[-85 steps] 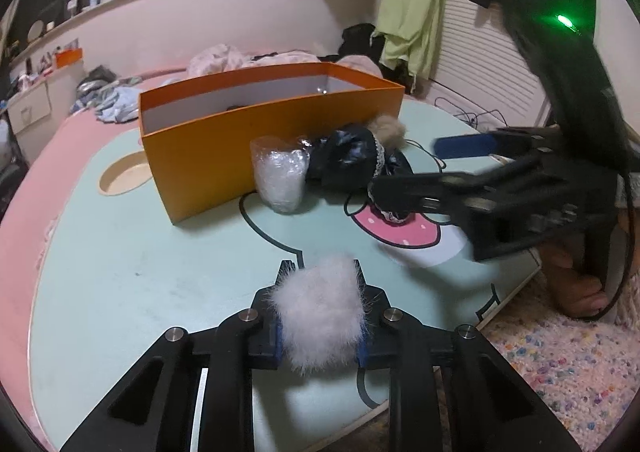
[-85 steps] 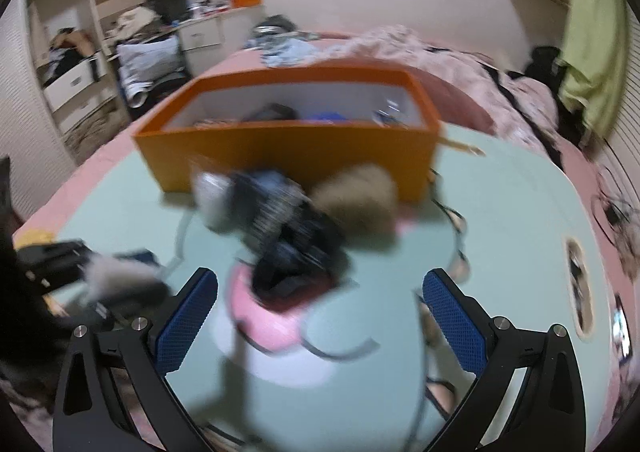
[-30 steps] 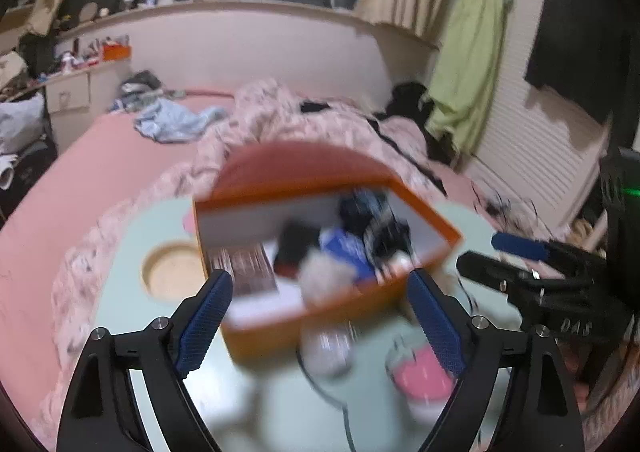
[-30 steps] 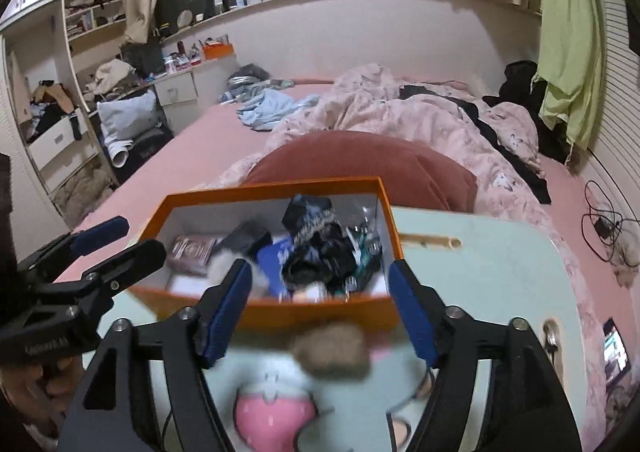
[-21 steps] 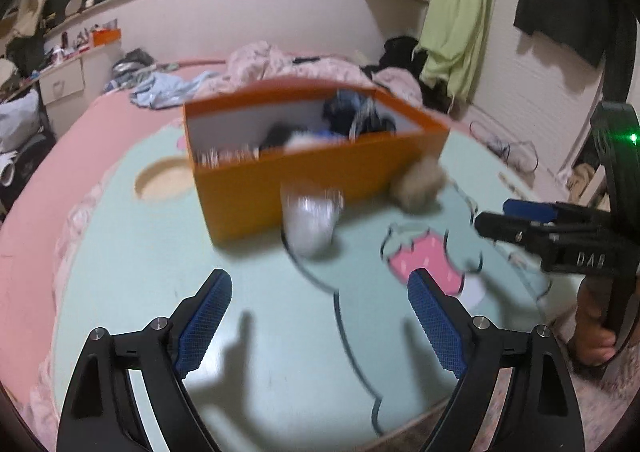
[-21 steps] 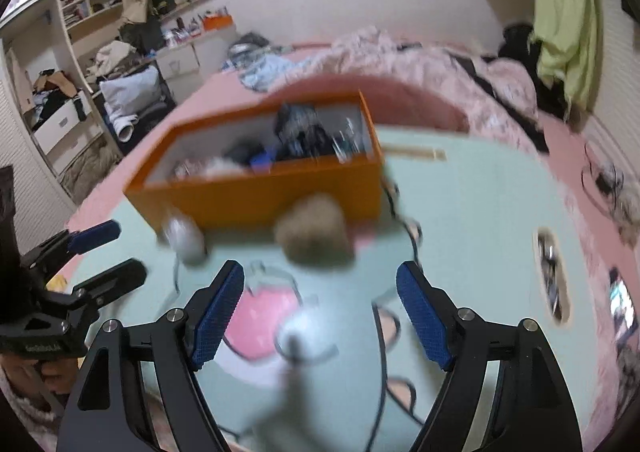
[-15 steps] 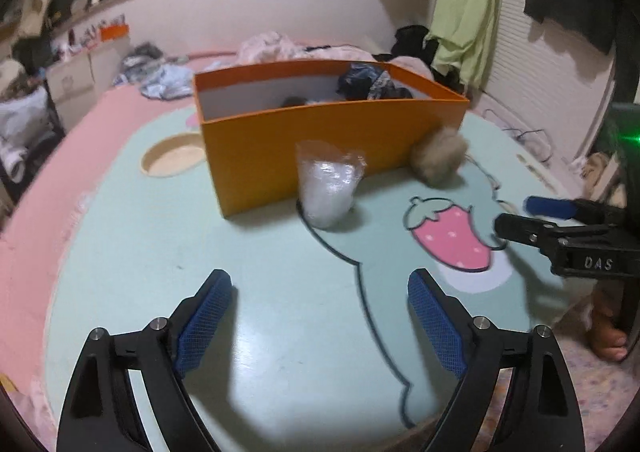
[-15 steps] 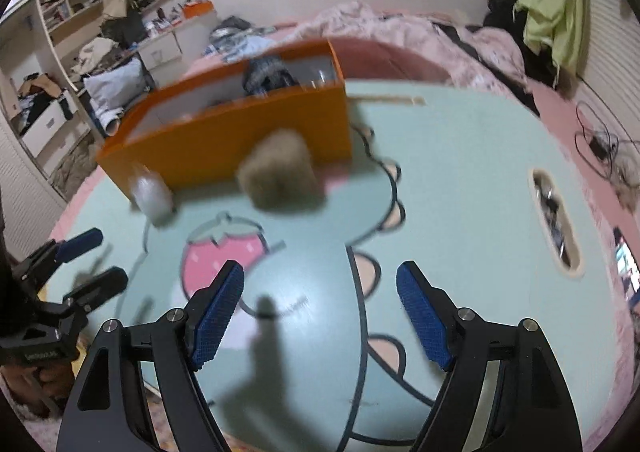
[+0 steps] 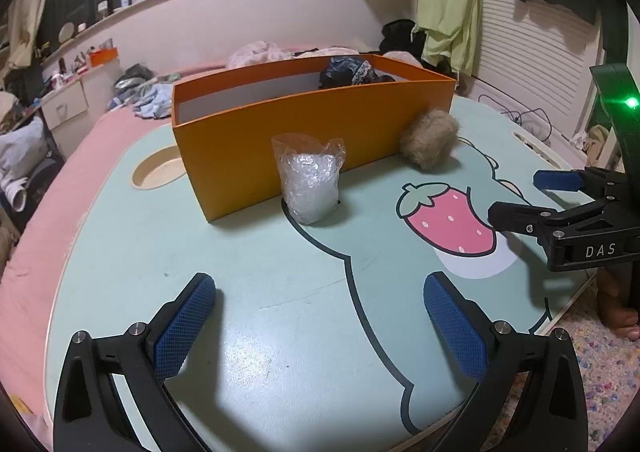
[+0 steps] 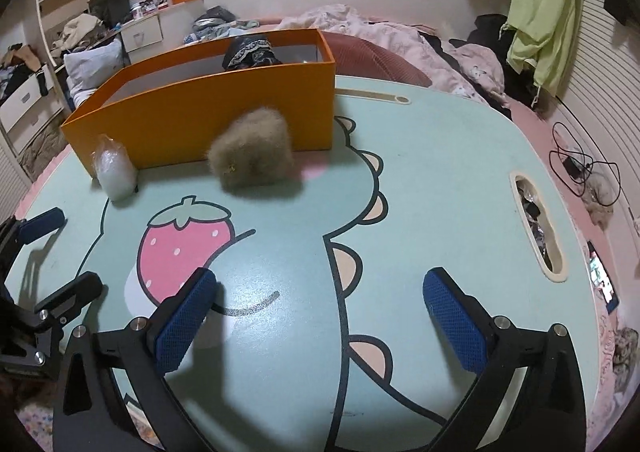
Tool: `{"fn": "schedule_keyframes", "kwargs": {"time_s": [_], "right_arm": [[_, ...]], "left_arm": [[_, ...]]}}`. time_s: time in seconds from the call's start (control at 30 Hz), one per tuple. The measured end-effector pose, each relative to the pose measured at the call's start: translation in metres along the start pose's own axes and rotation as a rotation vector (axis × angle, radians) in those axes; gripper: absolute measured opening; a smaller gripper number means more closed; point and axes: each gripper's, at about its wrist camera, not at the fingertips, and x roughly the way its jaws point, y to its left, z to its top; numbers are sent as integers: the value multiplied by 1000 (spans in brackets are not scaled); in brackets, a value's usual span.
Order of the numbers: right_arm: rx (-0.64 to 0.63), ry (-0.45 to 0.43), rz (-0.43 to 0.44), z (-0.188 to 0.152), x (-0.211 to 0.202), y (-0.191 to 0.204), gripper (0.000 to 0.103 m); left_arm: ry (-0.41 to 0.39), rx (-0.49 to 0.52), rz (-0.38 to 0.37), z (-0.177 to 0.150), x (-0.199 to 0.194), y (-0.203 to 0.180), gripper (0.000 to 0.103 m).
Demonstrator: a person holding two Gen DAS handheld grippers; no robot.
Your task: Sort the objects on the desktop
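An orange box (image 9: 280, 124) stands on the mint-green table (image 9: 200, 252), with a dark lacy cloth (image 9: 352, 72) showing above its rim. A clear plastic bag of white stuff (image 9: 312, 180) and a brown fur ball (image 9: 430, 144) sit against its front wall. They also show in the right wrist view: the box (image 10: 200, 108), the bag (image 10: 114, 172), the fur ball (image 10: 252, 150). My left gripper (image 9: 320, 316) is open and empty near the table's front. My right gripper (image 10: 320, 312) is open and empty, also seen from the left wrist (image 9: 536, 196).
The table has a round cup hole (image 9: 158, 174) left of the box and a long slot (image 10: 538, 228) holding small items at the right. A bed with pink bedding (image 10: 380, 32) lies behind. Cables (image 10: 580, 168) and a phone (image 10: 600, 276) lie on the floor.
My left gripper has let go of the white fur ball, and the dark cloth has gone from the table into the box. Both grippers have pulled back low over the table's front, open.
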Motion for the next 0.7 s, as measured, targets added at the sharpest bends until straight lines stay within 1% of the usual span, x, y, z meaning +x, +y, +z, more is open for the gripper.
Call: {"fn": "schedule_keyframes", "kwargs": {"time_s": [0.7], "right_arm": [[-3,-1,0,2,1,0,103]], "left_arm": [[-7,3,-3,0,1,-1,103]]}}
